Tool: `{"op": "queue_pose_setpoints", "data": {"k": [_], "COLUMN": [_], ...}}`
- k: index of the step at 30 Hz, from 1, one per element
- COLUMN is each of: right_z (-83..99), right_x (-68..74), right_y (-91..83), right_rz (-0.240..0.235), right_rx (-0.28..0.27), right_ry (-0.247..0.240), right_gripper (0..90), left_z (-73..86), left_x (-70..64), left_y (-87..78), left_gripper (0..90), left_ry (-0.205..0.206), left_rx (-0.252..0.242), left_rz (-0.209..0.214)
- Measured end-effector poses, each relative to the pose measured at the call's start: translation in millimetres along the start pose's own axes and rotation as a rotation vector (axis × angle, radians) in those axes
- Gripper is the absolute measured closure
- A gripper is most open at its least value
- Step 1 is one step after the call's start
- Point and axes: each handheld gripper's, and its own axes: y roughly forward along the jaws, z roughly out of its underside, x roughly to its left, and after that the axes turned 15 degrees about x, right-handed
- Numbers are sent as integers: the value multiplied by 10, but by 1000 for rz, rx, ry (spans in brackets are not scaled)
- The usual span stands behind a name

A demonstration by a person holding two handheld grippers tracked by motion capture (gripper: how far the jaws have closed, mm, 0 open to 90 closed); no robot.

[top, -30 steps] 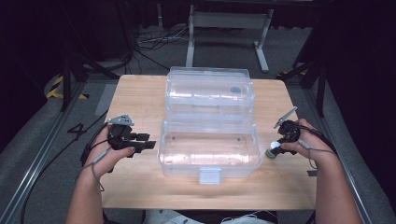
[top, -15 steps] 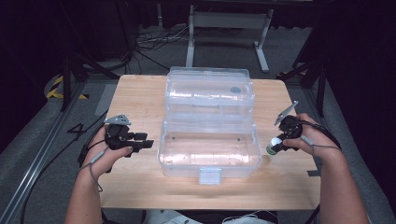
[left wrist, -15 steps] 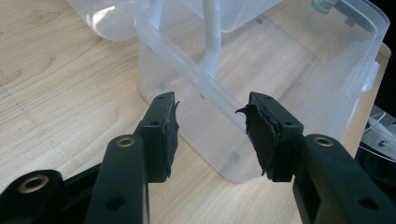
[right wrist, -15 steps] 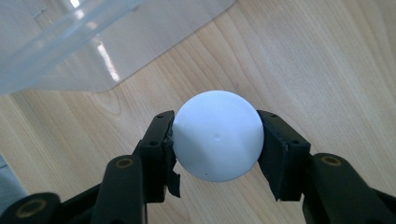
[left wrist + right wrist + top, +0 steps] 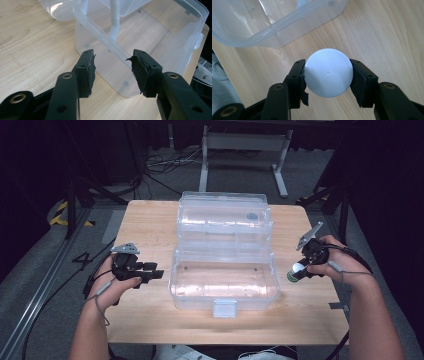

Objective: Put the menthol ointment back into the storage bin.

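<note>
Far left, next to nothing new: left gripper (image 5: 156,271) parked as a second ago, just beside the left wall of the clear box (image 5: 173,285), low over the table (image 5: 150,220). Jaws spread wide in the left gripper view (image 5: 113,67), nothing between them, only the box's near corner beyond.

Middle, unchanged too: box open on the table, lid (image 5: 225,215) thrown back on the far side, white latch (image 5: 225,309) at the near edge. No contents to be made out in the tub through the clear plastic.

Right, the one real shift: right gripper (image 5: 300,269) lifted and drawn in a touch toward the box compared with a second ago, with the white domed piece (image 5: 292,275) tipped a little more toward the right wall. Clamped firmly on that piece, pads pressed to either side of the dome in the right gripper view (image 5: 328,75). Dark ring around its lower end in the high view. Held clear of the table, just outside the box's right end, not yet over the rim.

Meaning, as a judgement: pick-up finished, carry begun. Probably next, up over the right wall and down into the tub, with the free gripper at hand to steady the box or shut the lid.
</note>
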Motion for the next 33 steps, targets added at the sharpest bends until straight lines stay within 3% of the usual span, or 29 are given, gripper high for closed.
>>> {"op": "queue_pose_setpoints", "data": {"k": [11,22,33], "right_z": [-30,-65,-140], "right_x": [80,204,390], "right_y": [-127,-271,-437], "right_rz": [4,13,16], "right_rx": [-13,-12,-14], "right_ry": [-73,-99,-158], "right_gripper": [503,504,504], "left_z": [7,14,19], "left_x": [5,20,36], "left_y": [6,8,22], "left_gripper": [535,533,532], "left_ry": [-5,-11,-14], "left_rx": [-1,3,5], "left_rz": [1,-1,2]}}
